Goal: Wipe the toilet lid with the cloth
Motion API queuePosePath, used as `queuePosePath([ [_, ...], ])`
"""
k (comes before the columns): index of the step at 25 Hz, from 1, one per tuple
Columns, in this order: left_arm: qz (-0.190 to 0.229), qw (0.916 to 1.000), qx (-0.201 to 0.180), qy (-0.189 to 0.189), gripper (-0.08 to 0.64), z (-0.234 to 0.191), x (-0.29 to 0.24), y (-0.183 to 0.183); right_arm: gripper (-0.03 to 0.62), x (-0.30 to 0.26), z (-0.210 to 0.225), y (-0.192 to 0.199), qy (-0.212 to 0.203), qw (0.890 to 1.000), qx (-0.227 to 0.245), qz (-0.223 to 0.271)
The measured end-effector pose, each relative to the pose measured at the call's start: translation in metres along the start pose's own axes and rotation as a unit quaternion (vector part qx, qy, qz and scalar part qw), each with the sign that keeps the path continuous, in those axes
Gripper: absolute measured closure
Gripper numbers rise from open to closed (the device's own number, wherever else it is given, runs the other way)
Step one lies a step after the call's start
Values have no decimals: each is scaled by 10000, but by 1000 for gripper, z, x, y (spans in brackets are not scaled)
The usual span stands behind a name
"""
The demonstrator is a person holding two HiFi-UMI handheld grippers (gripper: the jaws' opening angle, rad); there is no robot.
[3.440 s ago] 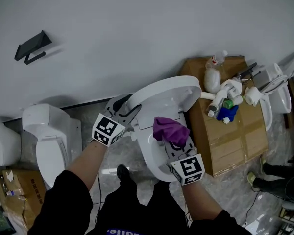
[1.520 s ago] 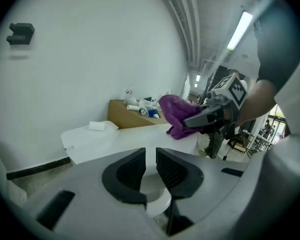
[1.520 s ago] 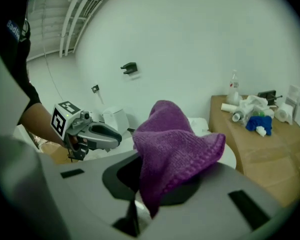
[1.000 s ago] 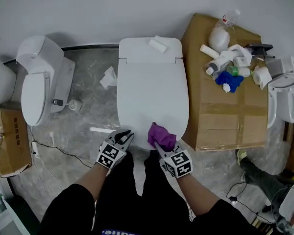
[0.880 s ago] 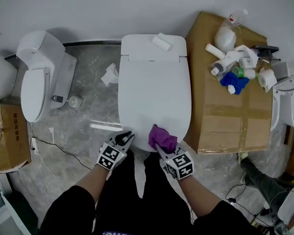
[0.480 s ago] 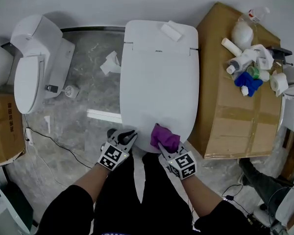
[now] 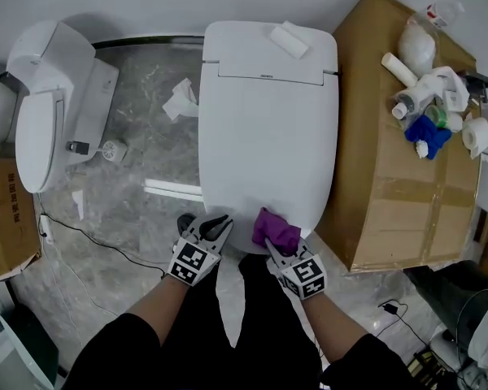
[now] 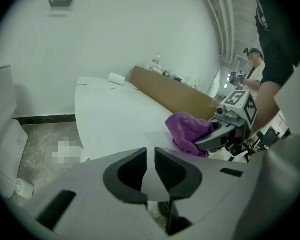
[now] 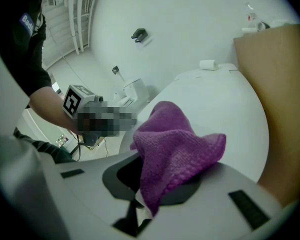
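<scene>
The right tool (image 7: 272, 240), clenched on the purple cloth (image 7: 276, 228), is at the toilet lid's (image 7: 264, 128) near edge, with the lid's length running ahead; the left tool (image 7: 214, 224) is slightly parted and empty.

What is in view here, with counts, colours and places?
toilet lid: one, white, closed, centre
cloth: one, purple, over the lid's front edge
small block: one, white, on the tank top
second toilet: one, white, left
cardboard box: one, brown, right of the toilet
bottles and rolls: cluster, white, blue, green, on that box
crumpled paper: one, white, floor between the toilets
left gripper: jaws slightly apart, empty, at the lid's front
right gripper: shut on the cloth
</scene>
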State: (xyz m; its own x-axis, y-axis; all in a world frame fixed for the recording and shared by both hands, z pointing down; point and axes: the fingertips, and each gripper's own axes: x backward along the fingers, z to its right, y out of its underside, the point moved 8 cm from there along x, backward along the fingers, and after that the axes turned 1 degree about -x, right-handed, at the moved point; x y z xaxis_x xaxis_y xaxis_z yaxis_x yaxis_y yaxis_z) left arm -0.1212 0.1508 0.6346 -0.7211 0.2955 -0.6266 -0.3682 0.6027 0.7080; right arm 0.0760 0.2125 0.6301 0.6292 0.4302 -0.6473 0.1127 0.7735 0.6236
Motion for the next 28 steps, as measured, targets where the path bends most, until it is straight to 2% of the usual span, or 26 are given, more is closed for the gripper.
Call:
queuePosePath([
  [9, -45, 10000, -21, 73, 502, -5, 0, 7, 537, -18, 11, 17, 105, 9996, -120, -236],
  [14, 65, 9999, 42, 76, 502, -8, 9, 0, 537, -19, 5, 0, -78, 9997, -55, -213],
  [17, 153, 9998, 75, 47, 502, -11, 23, -11, 537, -19, -2, -29, -187, 9998, 59, -76],
  [21, 362, 9993, 117, -32, 502, -17, 49, -35, 537, -32, -4, -87, -127, 9997, 198, 91],
  [28, 961, 9950, 183, -214, 502, -52, 72, -83, 537, -114, 20, -204, 200, 9989, 280, 315],
])
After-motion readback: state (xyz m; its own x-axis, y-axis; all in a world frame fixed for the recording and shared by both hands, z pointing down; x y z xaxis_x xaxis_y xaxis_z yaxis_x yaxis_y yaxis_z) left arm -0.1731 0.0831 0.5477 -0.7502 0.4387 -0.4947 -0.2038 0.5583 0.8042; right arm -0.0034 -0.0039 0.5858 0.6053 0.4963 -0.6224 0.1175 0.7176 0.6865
